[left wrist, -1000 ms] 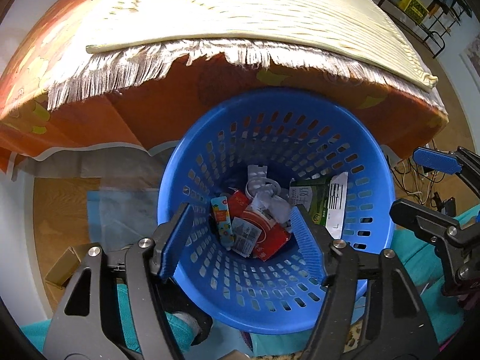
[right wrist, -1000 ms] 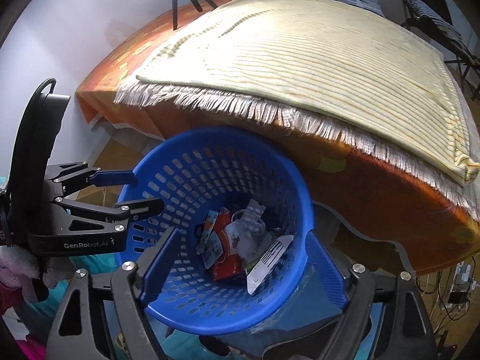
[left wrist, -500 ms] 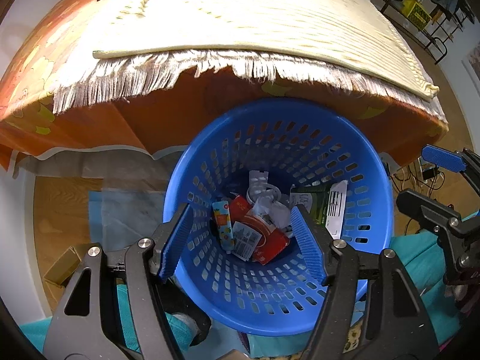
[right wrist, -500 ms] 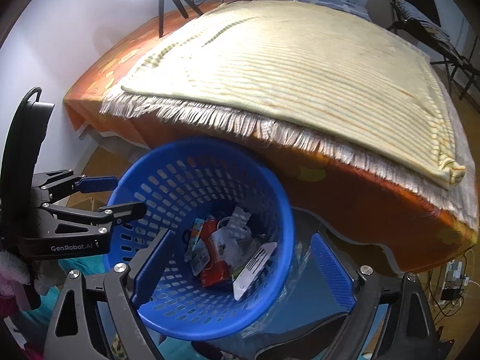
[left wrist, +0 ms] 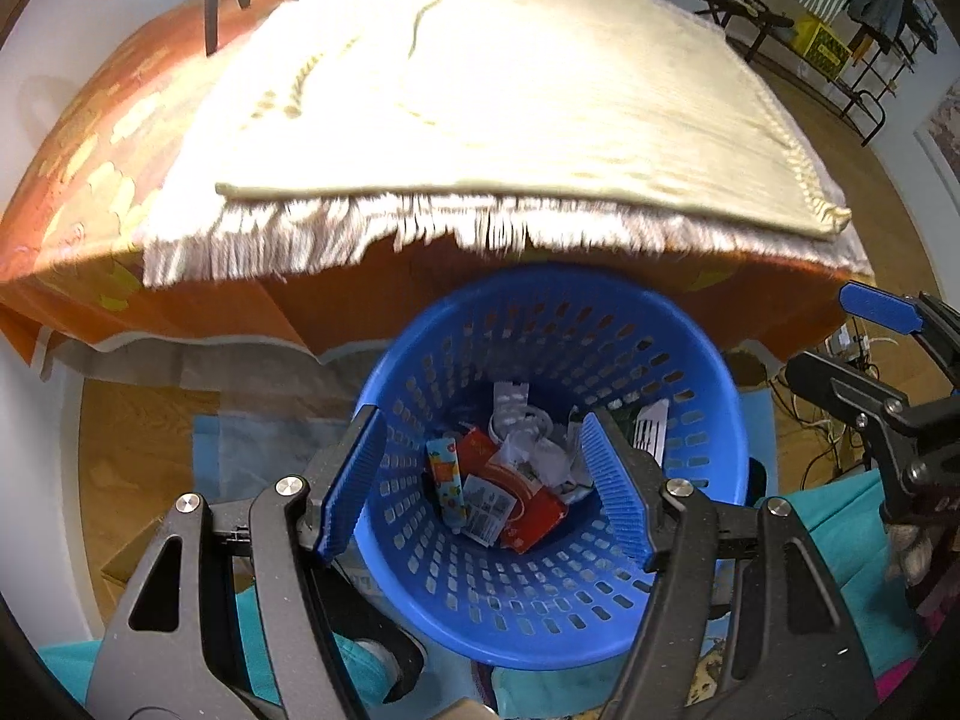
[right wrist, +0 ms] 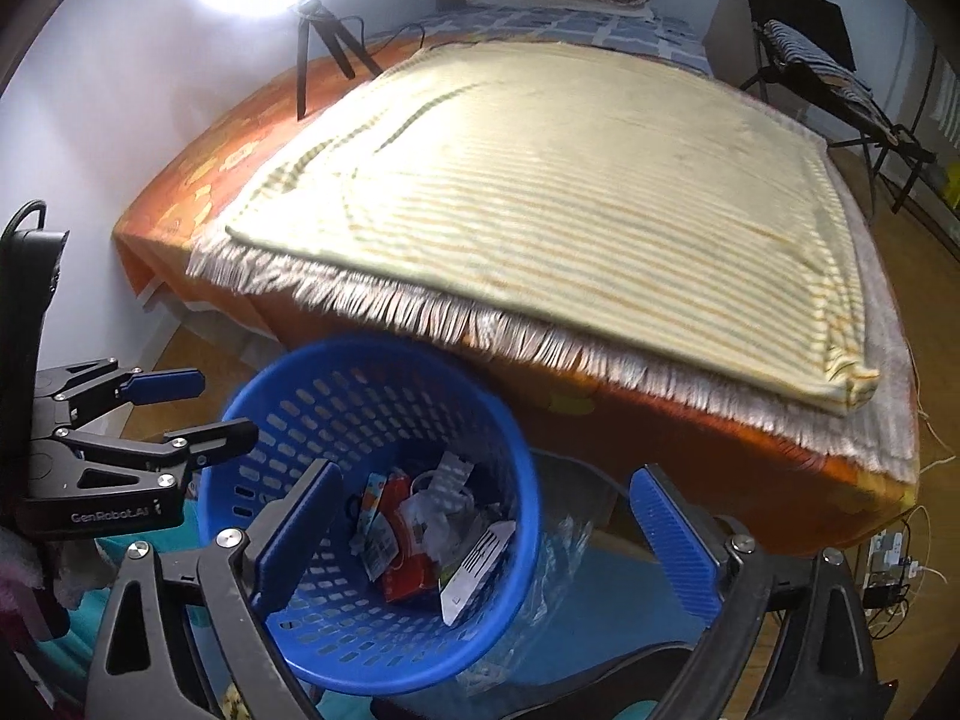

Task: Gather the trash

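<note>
A blue perforated basket (left wrist: 540, 600) stands on the floor at the foot of a bed. Trash lies in its bottom: a red packet (left wrist: 531, 507), a small colourful wrapper (left wrist: 447, 480), crumpled white paper (left wrist: 528, 450) and a white barcode card (left wrist: 651, 426). My left gripper (left wrist: 483, 480) hangs open above the basket with nothing between its pads. My right gripper (right wrist: 486, 540) hovers over the basket's (right wrist: 372, 354) right rim, its jaws opening and holding nothing. The red packet (right wrist: 408, 570) and card (right wrist: 480, 564) show below it. Each gripper appears at the other view's edge.
The bed's orange sheet (left wrist: 198, 306) and a cream fringed blanket (right wrist: 570, 180) rise just behind the basket. A tripod (right wrist: 312, 48) stands on the bed's far left, a chair (right wrist: 804, 60) at back right. Clear plastic (right wrist: 564, 534), a blue mat, teal cloth and cables surround the basket.
Both grippers have risen away from the basket, which now looks smaller and lower. The right jaws have spread wider. The trash inside has not moved.
</note>
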Available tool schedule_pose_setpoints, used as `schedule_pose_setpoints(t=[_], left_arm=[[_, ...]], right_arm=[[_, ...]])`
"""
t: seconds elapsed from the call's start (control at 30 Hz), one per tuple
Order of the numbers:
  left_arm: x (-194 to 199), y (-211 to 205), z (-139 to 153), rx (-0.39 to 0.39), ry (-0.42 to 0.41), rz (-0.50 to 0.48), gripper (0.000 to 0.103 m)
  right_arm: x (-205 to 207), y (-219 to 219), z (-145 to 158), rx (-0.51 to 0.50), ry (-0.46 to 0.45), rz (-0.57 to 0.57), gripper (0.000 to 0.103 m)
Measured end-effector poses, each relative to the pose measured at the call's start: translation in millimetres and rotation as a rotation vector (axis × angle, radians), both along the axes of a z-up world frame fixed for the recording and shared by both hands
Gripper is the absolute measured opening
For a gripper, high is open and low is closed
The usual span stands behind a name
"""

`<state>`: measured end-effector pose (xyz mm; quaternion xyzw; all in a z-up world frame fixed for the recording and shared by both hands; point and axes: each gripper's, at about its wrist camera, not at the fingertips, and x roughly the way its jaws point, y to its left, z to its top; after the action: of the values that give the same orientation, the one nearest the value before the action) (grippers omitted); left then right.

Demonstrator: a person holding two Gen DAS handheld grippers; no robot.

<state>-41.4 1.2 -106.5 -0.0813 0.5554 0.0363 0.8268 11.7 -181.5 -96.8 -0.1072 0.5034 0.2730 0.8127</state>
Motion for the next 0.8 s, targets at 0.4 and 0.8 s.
schedule_pose_setpoints(t=[0.4,0.8], left_arm=[[5,0,55,0.021,-0.131,0.004,0.074],[14,-2,119,0.036,-0.298,0.023,0.085]], right_arm=[[18,-18,43,0.094,-0.058,-0.059,0.098],[21,-20,82,0.123,-0.167,-0.050,0.099]])
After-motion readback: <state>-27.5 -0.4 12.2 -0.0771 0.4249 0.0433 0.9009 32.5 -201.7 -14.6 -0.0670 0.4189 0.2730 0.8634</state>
